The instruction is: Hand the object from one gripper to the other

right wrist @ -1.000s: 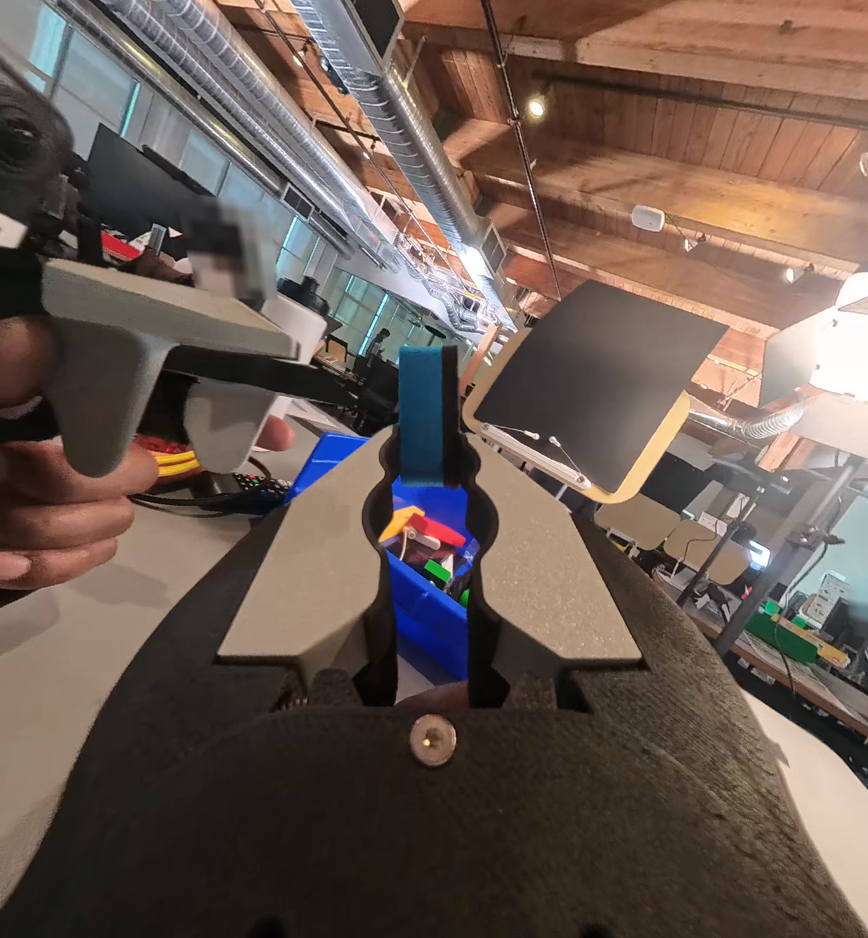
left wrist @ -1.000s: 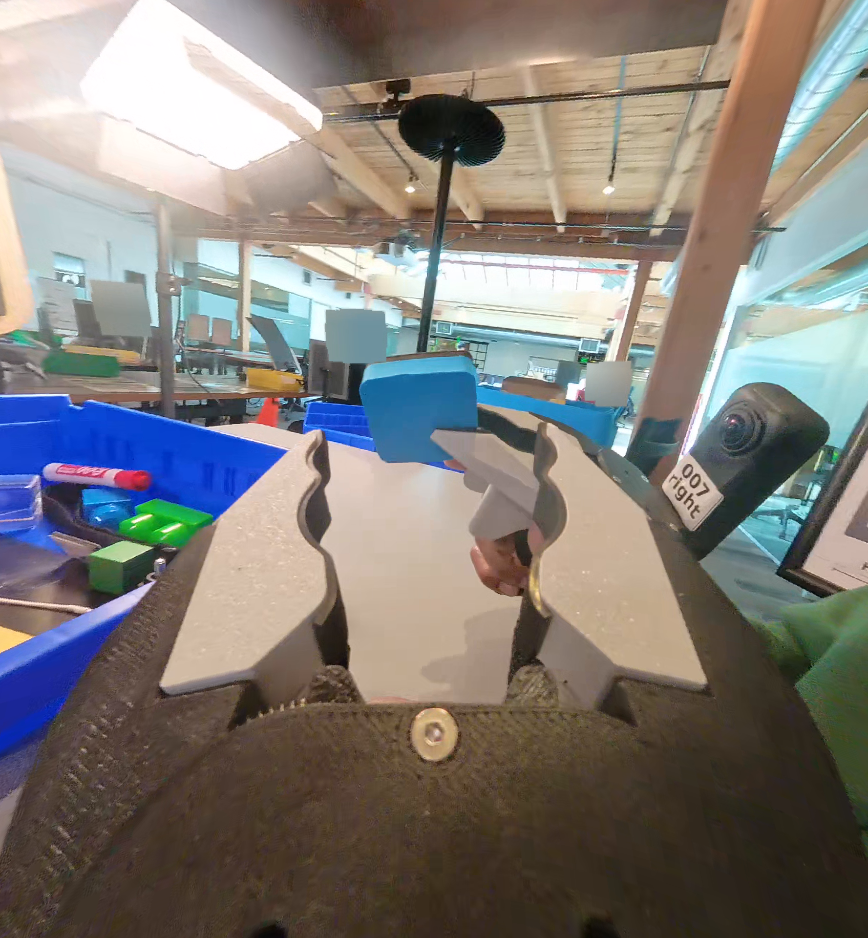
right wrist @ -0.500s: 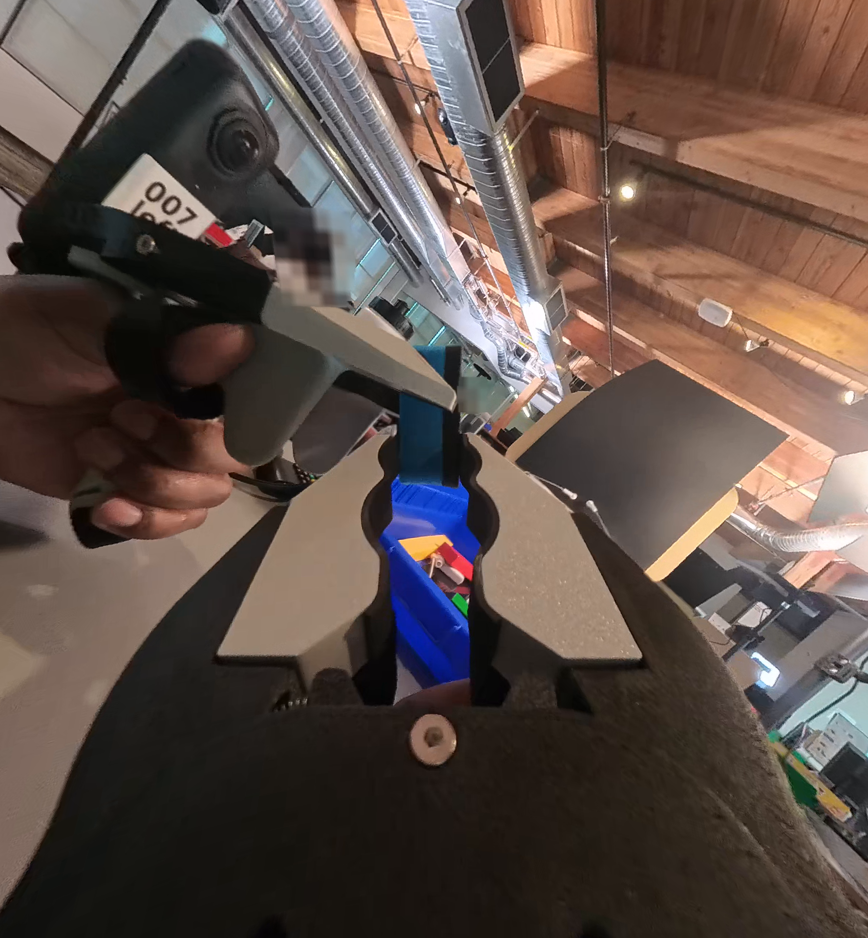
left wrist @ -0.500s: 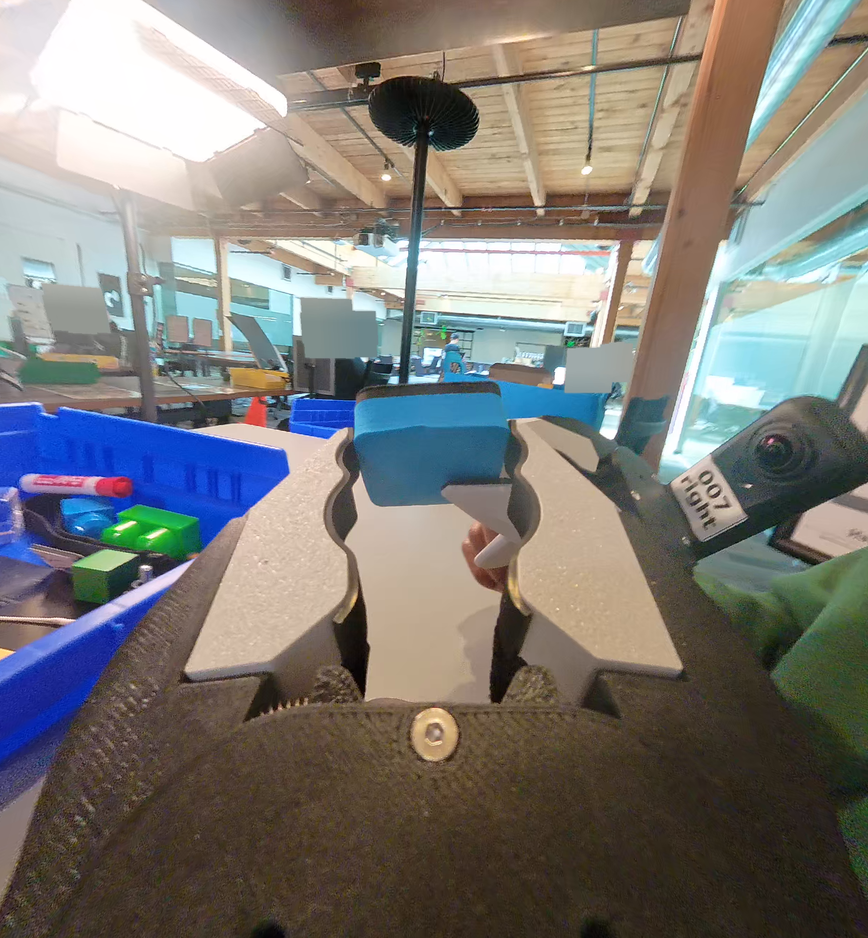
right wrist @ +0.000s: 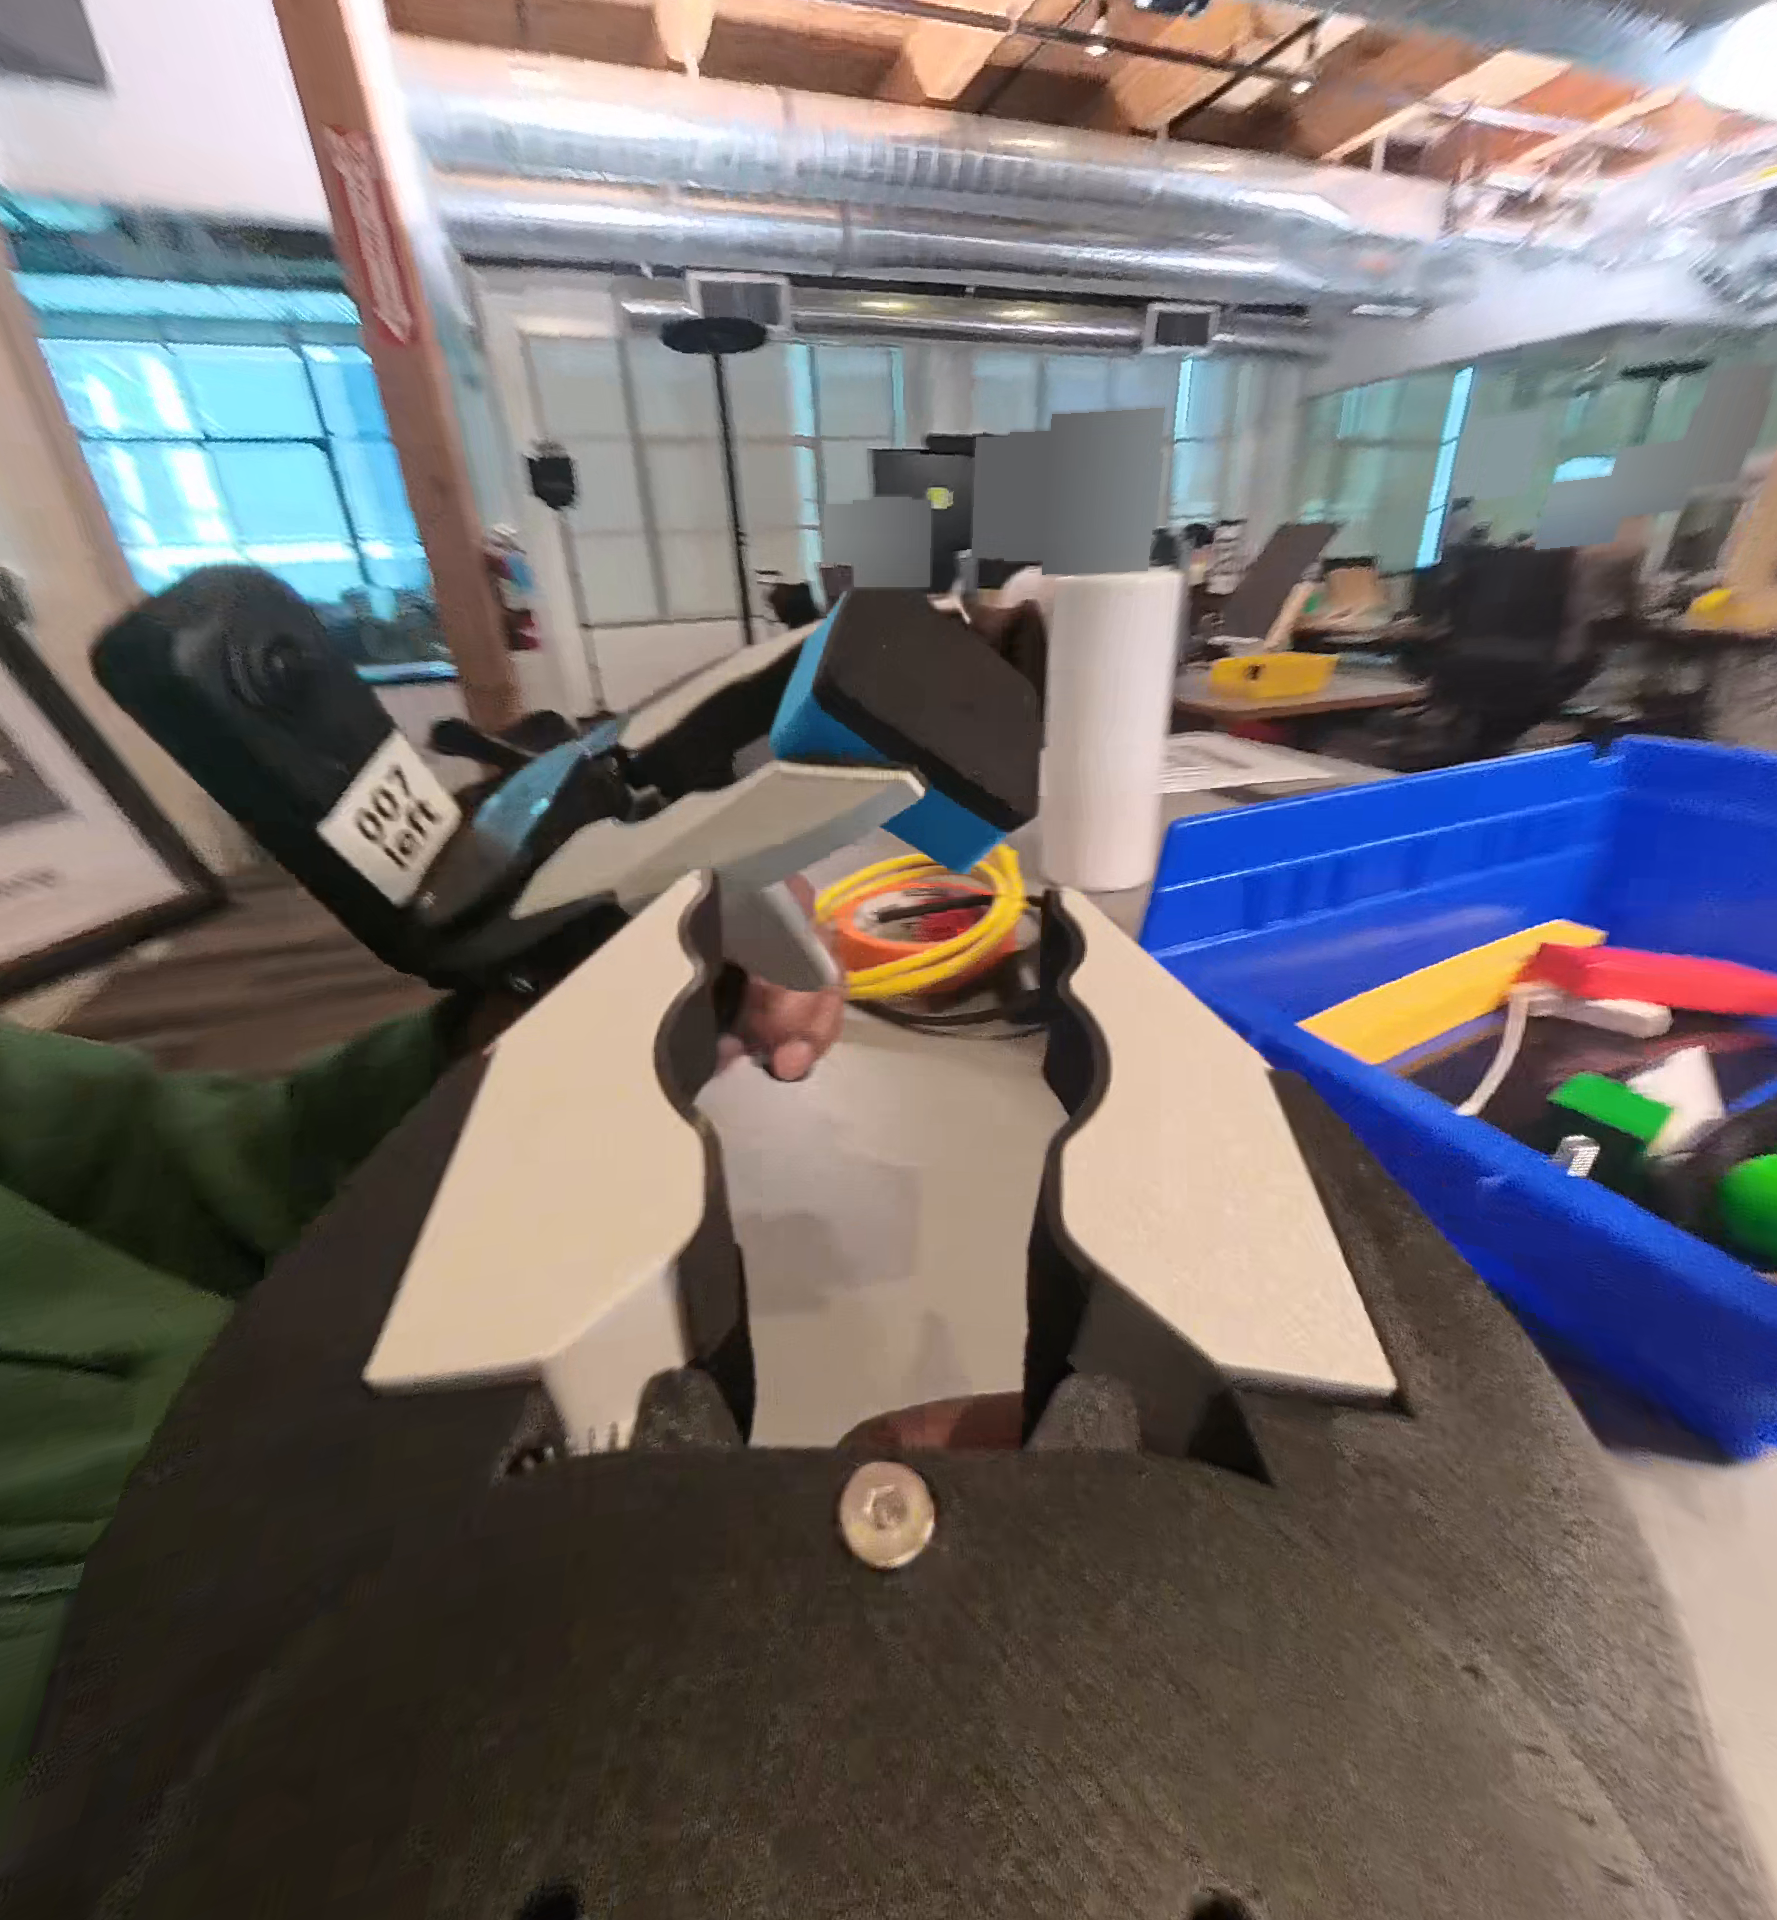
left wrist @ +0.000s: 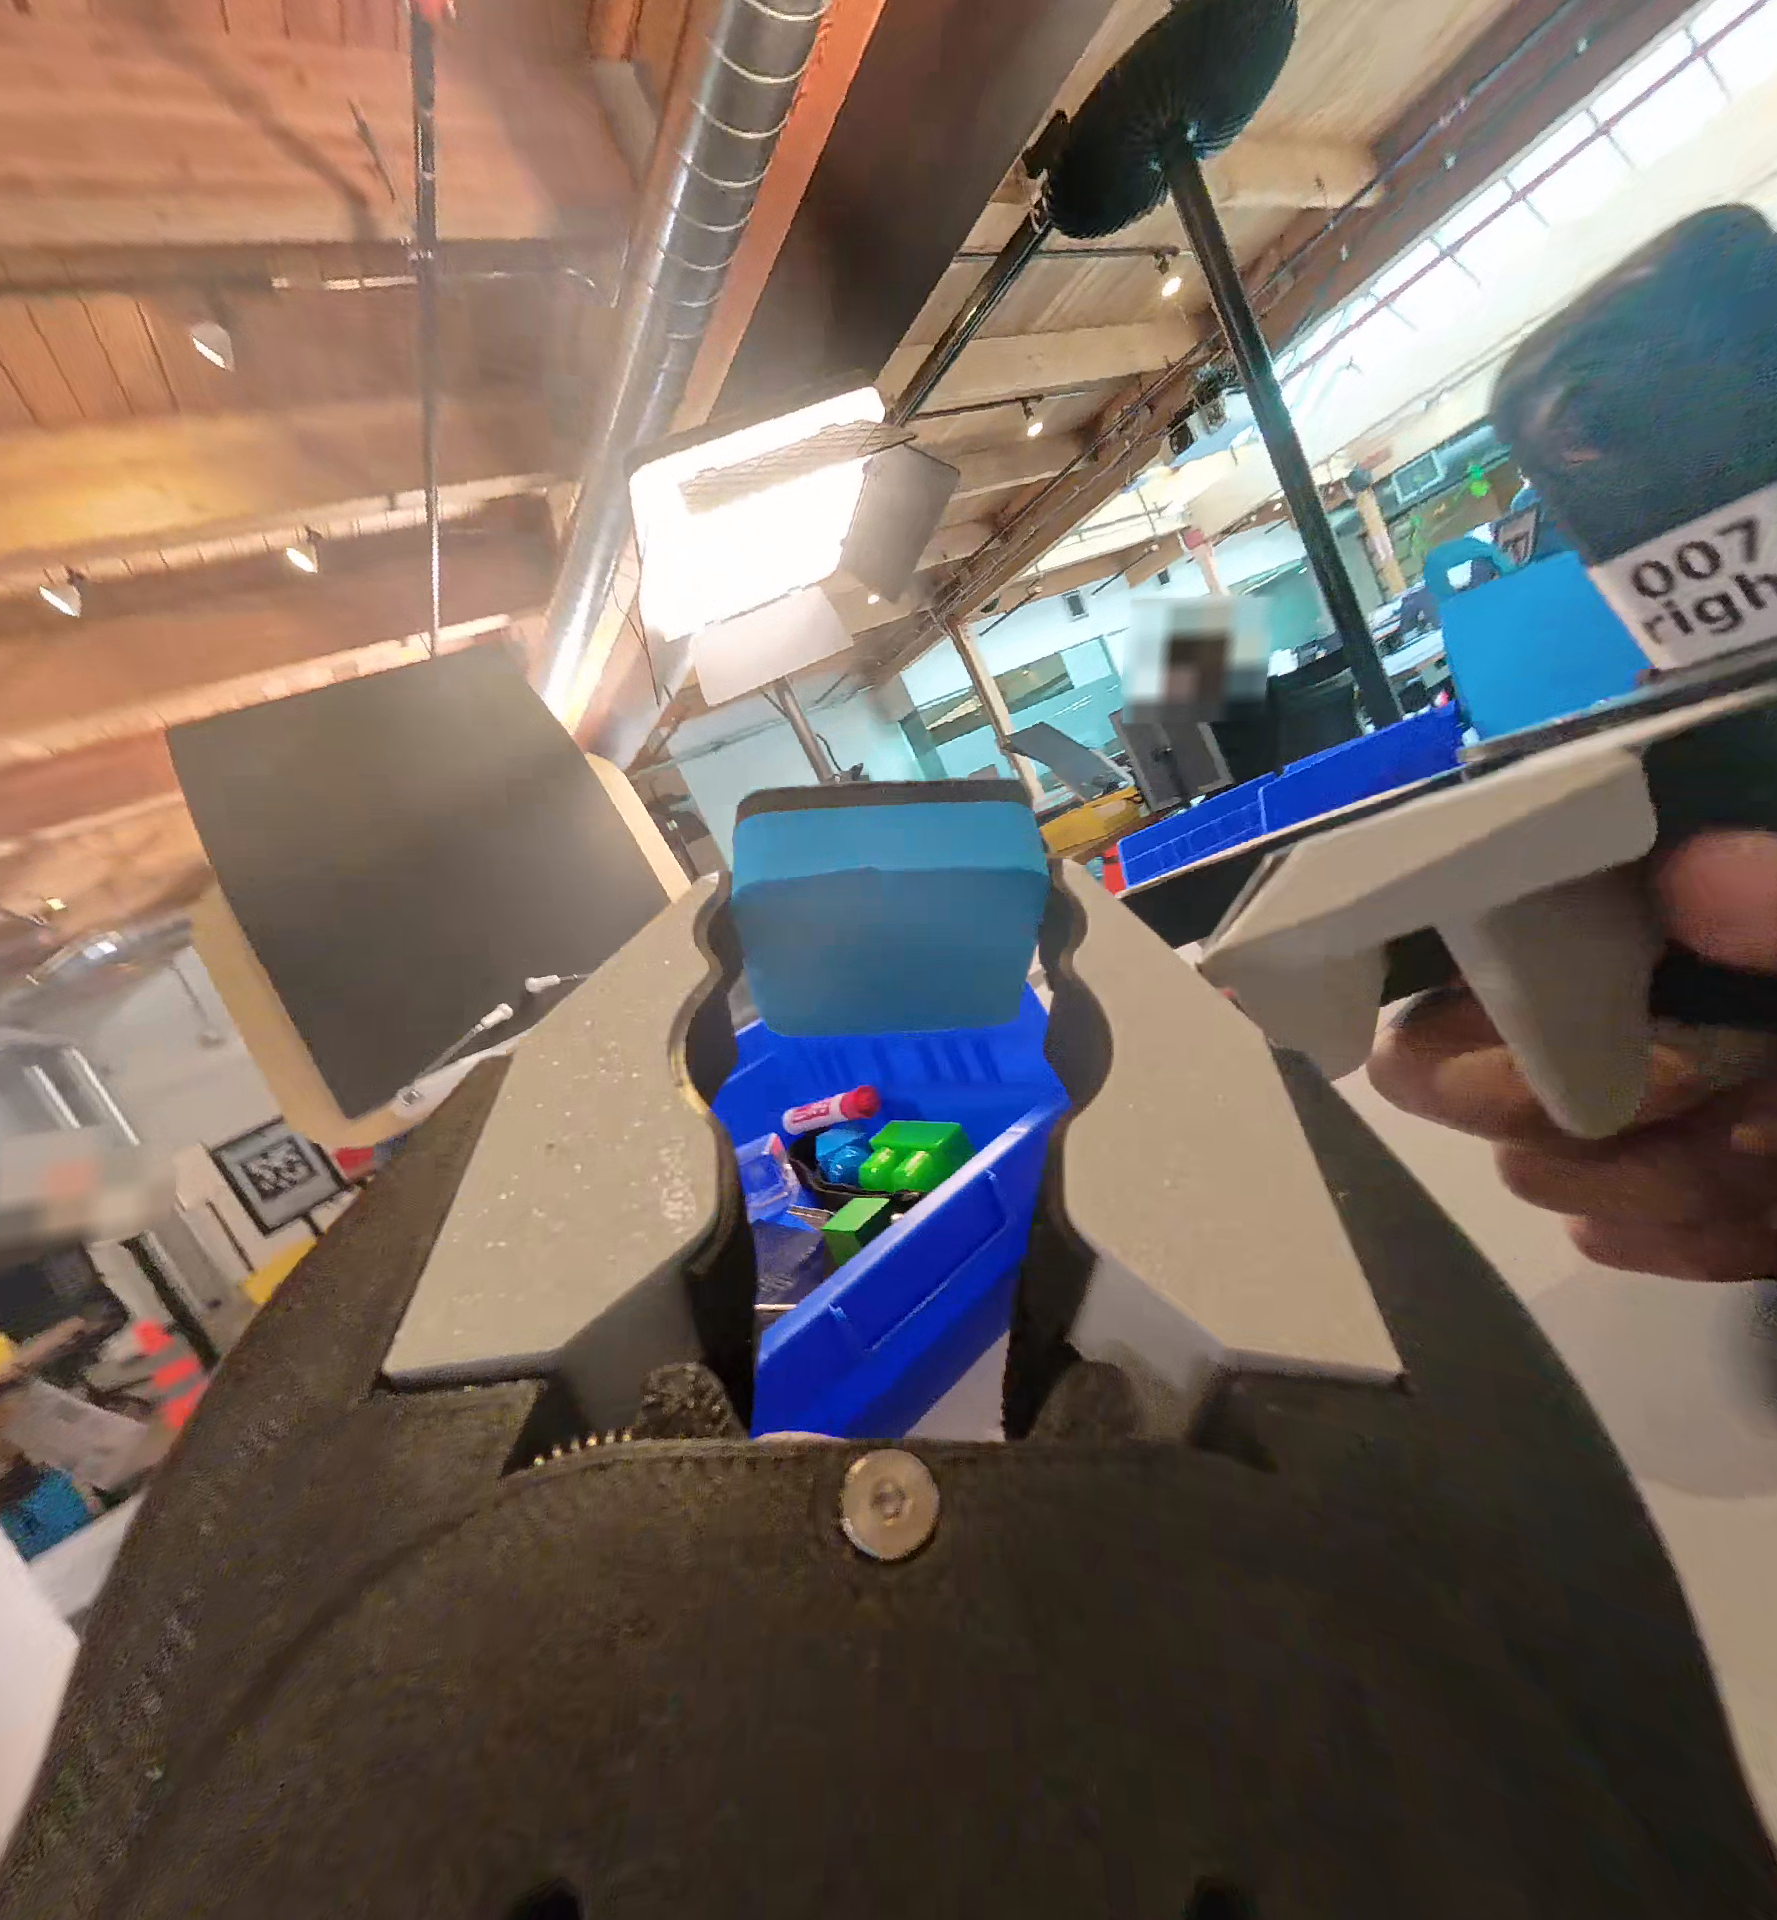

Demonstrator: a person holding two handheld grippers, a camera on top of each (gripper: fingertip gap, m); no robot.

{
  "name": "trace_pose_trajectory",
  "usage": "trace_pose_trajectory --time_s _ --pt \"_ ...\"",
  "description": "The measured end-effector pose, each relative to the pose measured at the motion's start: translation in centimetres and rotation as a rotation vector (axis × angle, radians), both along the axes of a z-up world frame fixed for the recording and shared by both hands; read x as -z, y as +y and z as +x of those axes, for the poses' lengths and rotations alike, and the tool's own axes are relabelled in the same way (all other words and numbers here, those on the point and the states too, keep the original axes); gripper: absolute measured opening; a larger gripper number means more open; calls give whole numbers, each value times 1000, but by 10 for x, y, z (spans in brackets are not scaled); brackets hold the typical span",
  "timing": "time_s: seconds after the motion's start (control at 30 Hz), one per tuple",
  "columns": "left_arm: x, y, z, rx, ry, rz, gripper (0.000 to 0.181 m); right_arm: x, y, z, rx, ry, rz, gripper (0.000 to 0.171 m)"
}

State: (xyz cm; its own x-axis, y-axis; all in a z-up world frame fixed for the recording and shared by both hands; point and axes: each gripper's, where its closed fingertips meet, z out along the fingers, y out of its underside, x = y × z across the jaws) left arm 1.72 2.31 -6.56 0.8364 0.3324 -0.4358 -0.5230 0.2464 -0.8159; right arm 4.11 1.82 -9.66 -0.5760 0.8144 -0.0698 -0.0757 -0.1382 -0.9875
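Observation:
The object is a blue foam eraser [left wrist: 889, 935] with a black felt face. My left gripper [left wrist: 884, 894] is shut on it, and it stands up between the fingertips. In the right wrist view the eraser [right wrist: 905, 717] is tilted in the left gripper's fingers [right wrist: 759, 831], above and beyond my right gripper [right wrist: 879, 904]. My right gripper is open and empty, apart from the eraser. It also shows at the right of the left wrist view, where one of its grey fingers [left wrist: 1383, 883] is held off to the side by a hand.
A blue bin [right wrist: 1383, 862] with several coloured blocks and a marker stands at the right on the grey table [right wrist: 863, 1143]; it also shows in the left wrist view [left wrist: 894, 1320]. A yellow cable coil [right wrist: 925, 914] and a white cylinder [right wrist: 1107, 727] lie beyond the grippers.
The eraser has passed from my right gripper to my left. The left gripper closed on it, the right opened and drew away. Both views have swung round.

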Motion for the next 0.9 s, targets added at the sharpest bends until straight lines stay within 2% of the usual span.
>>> trace_pose_trajectory --time_s 0.17,0.3,0.47,0.53,0.6,0.73,0.9 --pt "0 1 9 -44 115 -1 58 -7 3 4 -134 -83 -212 78" --pt "2 3 21 -41 200 -5 59 -11 4 7 -225 -136 -339 80" --pt "7 8 33 -52 307 -27 59 -7 -3 9 -260 -166 -330 80" --pt "9 9 37 -53 332 -34 58 -7 -4 9 -246 -151 -305 73" --pt "10 10 39 -44 336 -38 59 -7 -1 7 -194 -115 -266 56" --pt "18 17 31 -30 261 -94 59 -10 13 0 21 3 -100 55" --pt "35 25 11 44 12 -209 60 -20 49 -6 464 203 203 55"
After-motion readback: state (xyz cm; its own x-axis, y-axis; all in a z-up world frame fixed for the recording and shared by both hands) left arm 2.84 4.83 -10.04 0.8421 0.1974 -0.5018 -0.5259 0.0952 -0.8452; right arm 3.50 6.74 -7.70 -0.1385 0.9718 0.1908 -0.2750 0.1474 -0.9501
